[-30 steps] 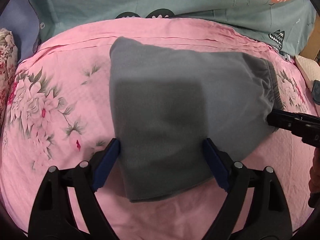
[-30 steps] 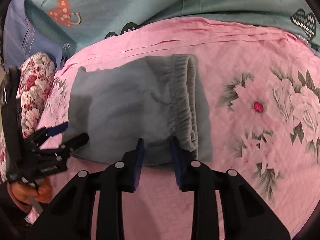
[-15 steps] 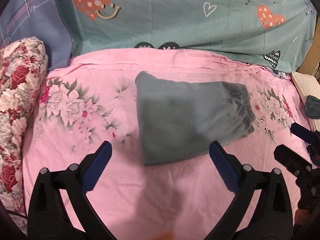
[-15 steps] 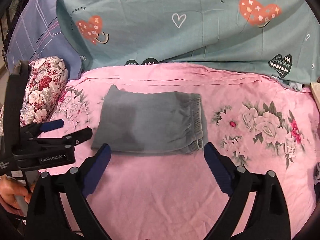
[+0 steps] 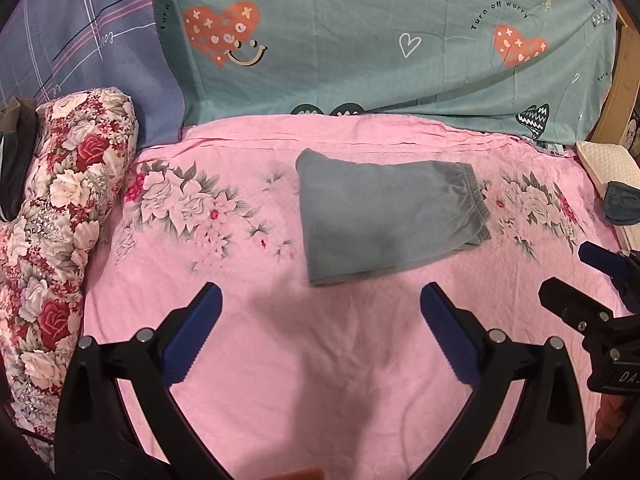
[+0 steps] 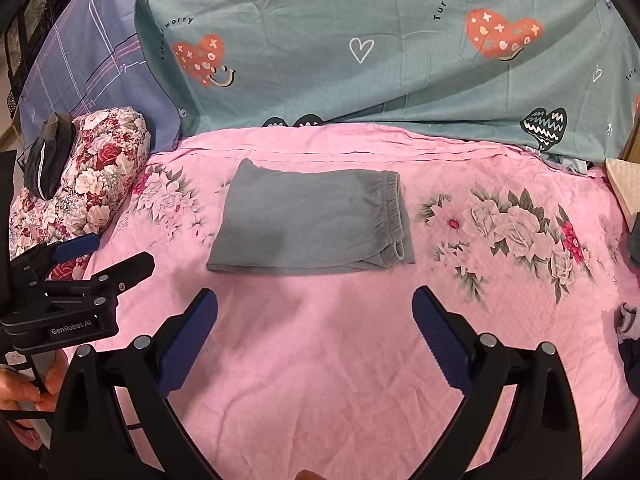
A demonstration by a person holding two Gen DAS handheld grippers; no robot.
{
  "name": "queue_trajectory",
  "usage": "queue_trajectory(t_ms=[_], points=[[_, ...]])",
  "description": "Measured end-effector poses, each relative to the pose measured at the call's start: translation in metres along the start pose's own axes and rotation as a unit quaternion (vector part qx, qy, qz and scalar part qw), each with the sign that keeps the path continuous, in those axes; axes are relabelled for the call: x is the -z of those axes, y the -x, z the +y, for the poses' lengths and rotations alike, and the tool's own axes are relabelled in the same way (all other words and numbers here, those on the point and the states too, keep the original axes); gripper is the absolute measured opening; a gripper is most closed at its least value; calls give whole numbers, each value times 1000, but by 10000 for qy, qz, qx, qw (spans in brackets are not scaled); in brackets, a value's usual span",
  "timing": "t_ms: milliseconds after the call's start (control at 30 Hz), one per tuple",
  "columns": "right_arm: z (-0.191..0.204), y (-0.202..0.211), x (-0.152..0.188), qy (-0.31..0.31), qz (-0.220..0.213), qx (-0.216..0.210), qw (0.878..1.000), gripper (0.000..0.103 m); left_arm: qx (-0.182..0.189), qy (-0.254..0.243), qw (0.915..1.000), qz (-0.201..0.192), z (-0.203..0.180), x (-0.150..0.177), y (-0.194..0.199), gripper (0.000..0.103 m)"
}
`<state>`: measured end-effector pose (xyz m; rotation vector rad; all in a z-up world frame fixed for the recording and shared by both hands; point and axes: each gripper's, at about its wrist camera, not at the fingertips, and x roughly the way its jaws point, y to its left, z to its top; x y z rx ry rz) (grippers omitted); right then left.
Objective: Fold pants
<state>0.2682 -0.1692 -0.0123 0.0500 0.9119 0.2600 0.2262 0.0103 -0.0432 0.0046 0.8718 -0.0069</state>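
Both tongs, left (image 5: 320, 322) and right (image 6: 314, 320), have just spread wide, nothing between them. I see the folded pants (image 6: 310, 224) ahead on the bed (image 6: 340, 380), long axis crosswise, roughly equidistant.

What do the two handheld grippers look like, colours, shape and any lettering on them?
Both are black plastic with two long fingers that spread in a V, each tipped with a dark blue ribbed pad and fixed with round silver bolts. The left gripper and the right gripper look alike. Seen from the side in the right wrist view, the left one's body bears white lettering reading GenRobot.AI. No cables or sleeves show.
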Motion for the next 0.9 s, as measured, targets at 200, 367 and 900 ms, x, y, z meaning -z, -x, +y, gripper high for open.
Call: queue_trajectory(t_ms=[200, 367, 900], points=[[1, 9, 9, 16, 25, -2, 10000, 98, 10, -77, 10000, -27, -3, 8, 12, 101], [1, 14, 12, 2, 28, 11, 10000, 98, 29, -97, 9999, 2, -7, 12, 16, 101], [0, 24, 8, -61, -63, -5, 10000, 98, 40, -47, 9999, -81, -6, 8, 25, 101]])
